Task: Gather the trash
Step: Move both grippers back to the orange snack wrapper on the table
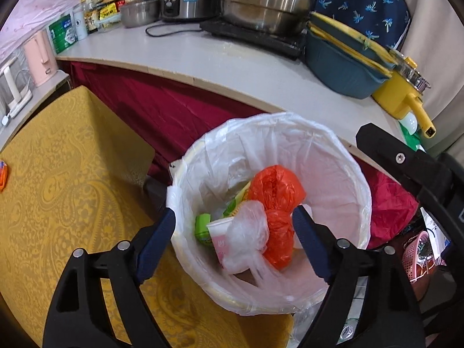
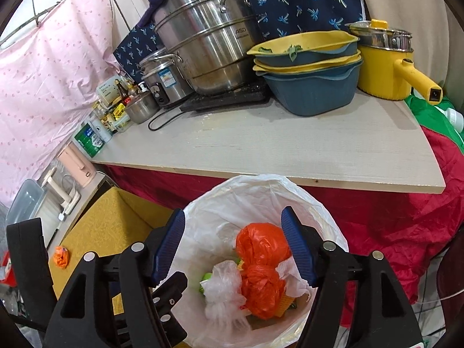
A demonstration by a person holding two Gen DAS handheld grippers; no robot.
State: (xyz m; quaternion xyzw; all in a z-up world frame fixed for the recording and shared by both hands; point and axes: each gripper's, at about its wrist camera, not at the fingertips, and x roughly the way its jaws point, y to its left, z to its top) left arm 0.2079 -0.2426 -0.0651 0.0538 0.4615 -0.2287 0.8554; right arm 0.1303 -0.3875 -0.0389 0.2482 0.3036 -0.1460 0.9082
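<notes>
Open way straight down into the lined bin (image 1: 333,174), partly filled by orange bags (image 1: 275,187) and a clear bag (image 1: 246,229). Hemmed behind by the countertop edge (image 2: 290,174) (red cloth (image 2: 377,211) below), leftward by the yellow-covered table (image 1: 72,188).

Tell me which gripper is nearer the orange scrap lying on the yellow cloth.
Left, judging by both views. The left gripper hangs open over the bin's cloth-side rim; the orange scrap lies beyond it on the yellow cloth. The right gripper, also open, hovers farther over the bin.
</notes>
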